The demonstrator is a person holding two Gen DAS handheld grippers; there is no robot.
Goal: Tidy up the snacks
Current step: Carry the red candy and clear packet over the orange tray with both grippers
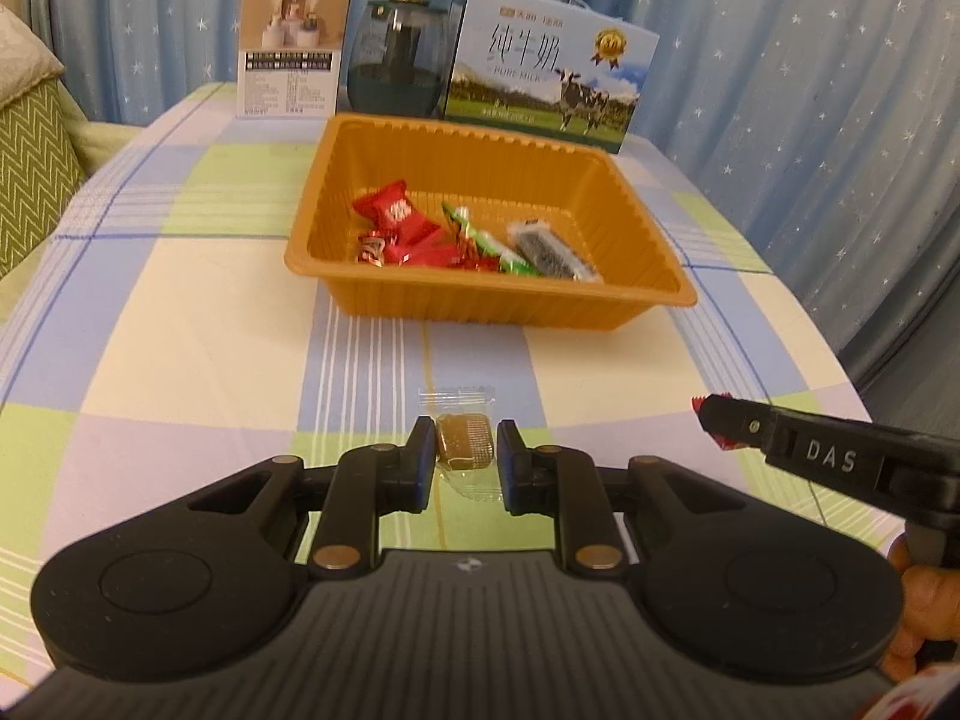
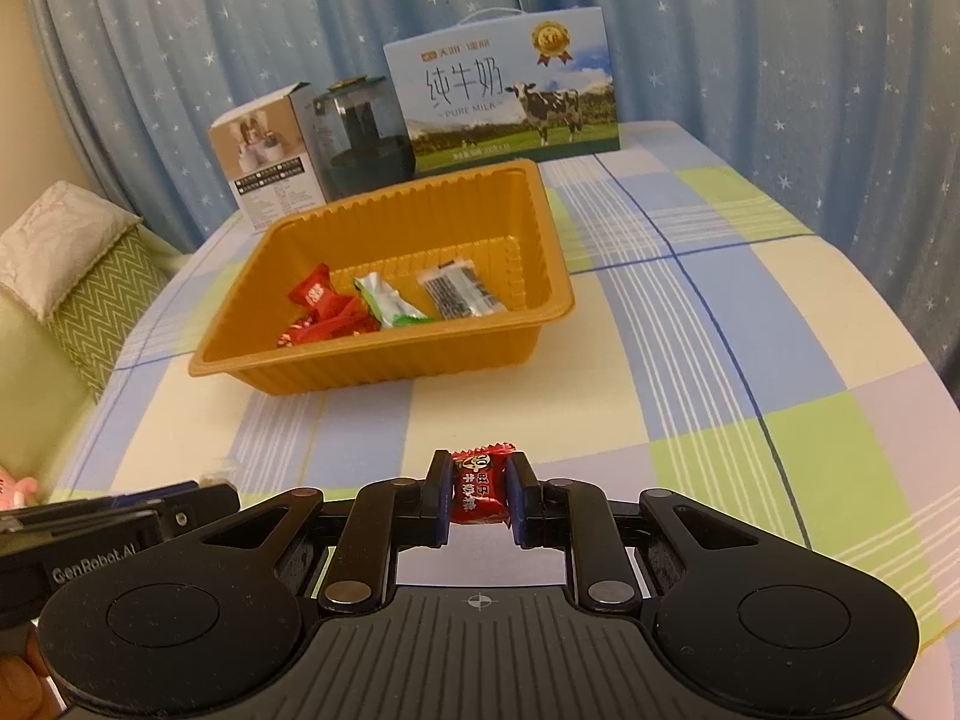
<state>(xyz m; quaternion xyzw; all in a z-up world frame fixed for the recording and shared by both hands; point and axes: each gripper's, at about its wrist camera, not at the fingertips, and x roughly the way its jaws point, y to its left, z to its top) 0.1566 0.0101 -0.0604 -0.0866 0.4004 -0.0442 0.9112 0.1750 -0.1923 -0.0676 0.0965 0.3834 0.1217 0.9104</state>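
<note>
An orange plastic tray (image 1: 630, 294) (image 2: 252, 360) sits mid-table and holds red, green and dark wrapped snacks (image 1: 414, 234) (image 2: 384, 300). My left gripper (image 1: 465, 450) has its two fingers around a brown candy in a clear wrapper (image 1: 465, 441) that lies on the tablecloth; the pads look just clear of it. My right gripper (image 2: 480, 489) is shut on a red wrapped candy (image 2: 478, 489), held near the table's front. The right gripper also shows in the left wrist view (image 1: 717, 423), to the right of the left gripper.
A white product box (image 1: 288, 48) (image 2: 264, 168), a dark glass jar (image 1: 396, 54) (image 2: 360, 132) and a blue milk carton box (image 1: 546, 66) (image 2: 510, 96) stand behind the tray. A green sofa (image 1: 30, 168) is at the left. Blue curtains hang behind.
</note>
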